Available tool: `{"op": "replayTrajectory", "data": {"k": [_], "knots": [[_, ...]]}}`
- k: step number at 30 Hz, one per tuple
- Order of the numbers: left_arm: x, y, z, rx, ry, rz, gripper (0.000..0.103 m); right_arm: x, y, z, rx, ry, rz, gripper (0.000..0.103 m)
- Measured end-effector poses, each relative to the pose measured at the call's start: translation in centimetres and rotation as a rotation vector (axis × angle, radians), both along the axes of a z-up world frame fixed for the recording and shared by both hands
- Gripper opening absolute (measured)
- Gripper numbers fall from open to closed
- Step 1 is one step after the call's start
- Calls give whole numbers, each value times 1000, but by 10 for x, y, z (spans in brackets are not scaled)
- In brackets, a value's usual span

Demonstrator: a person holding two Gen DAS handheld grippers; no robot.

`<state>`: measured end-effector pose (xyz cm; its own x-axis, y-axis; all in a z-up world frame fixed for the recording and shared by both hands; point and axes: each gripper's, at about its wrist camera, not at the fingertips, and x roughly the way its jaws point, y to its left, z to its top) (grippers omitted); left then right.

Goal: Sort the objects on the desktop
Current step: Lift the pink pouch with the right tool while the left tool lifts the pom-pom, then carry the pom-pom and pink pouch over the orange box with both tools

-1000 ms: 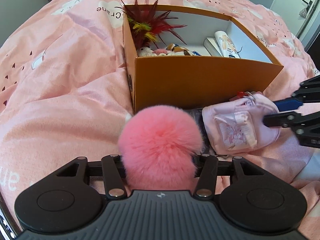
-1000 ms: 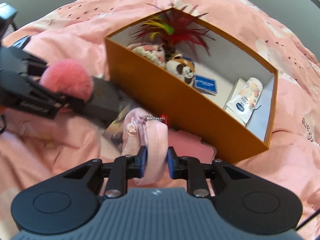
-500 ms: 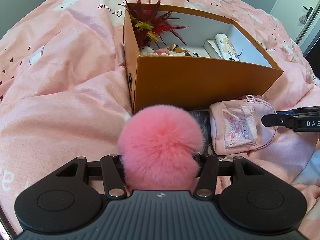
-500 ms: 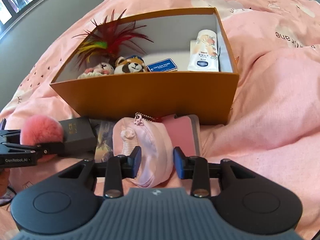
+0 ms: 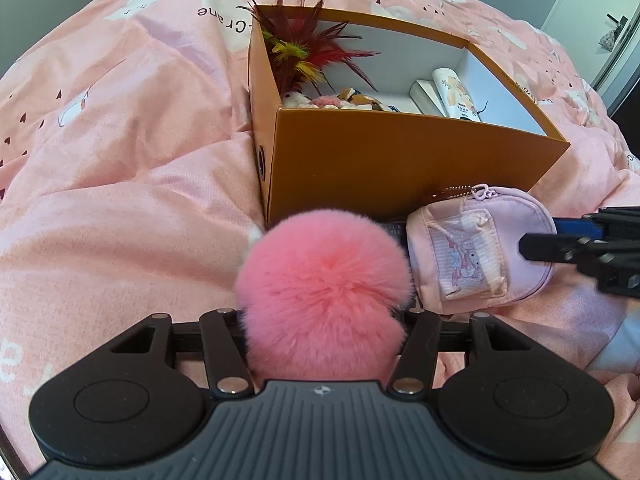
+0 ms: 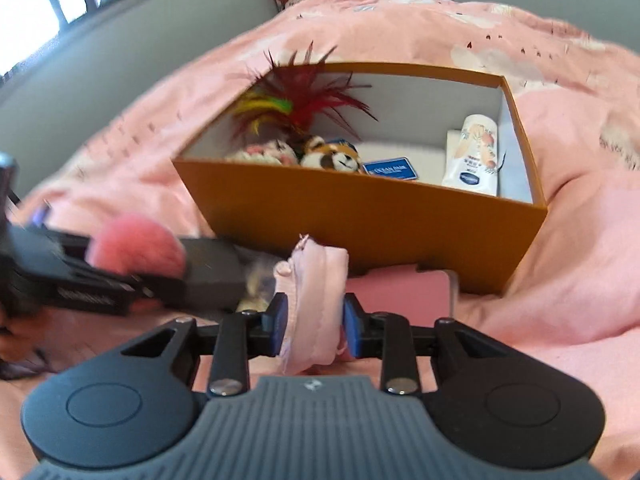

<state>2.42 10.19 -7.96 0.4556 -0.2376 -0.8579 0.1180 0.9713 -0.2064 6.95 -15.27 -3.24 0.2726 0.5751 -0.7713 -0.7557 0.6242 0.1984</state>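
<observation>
Right gripper (image 6: pixel 314 326) closing in: its blue pads (image 6: pixel 278 322) now pinch the soft pale-pink zip pouch (image 6: pixel 316 292), which stands on edge just before the near wall of the open orange cardboard box (image 6: pixel 360 216). Left gripper (image 5: pixel 324 320) holds wide around the fluffy pink pom-pom (image 5: pixel 324 284), jaws easing apart, fur filling the gap. A black case (image 6: pixel 212 272) and a flat pink wallet (image 6: pixel 400 292) crowd the box's foot. Inside, free floor lies between the plush toys (image 6: pixel 332 156) and the white tube (image 6: pixel 476 156). The rumpled pink duvet (image 5: pixel 120 184) spreads open at left.
</observation>
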Motion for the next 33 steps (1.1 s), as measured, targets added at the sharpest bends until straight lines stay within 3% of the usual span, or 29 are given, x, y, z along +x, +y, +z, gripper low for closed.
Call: {"op": "replayTrajectory", "data": {"k": [6, 10, 12, 20, 33], "knots": [[0, 6, -3, -40, -10, 17, 64, 5, 3, -7, -8, 31, -11, 23], [2, 11, -4, -74, -23, 33, 60, 8, -1, 1, 17, 22, -11, 23], [0, 13, -2, -82, -39, 46, 53, 10, -3, 7, 29, 11, -18, 23], [0, 28, 8, -137, -44, 100, 49, 17, -14, 25, 53, 0, -42, 22], [1, 29, 67, -166, -147, 95, 49, 30, -32, 58, 123, 21, -53, 22]]}}
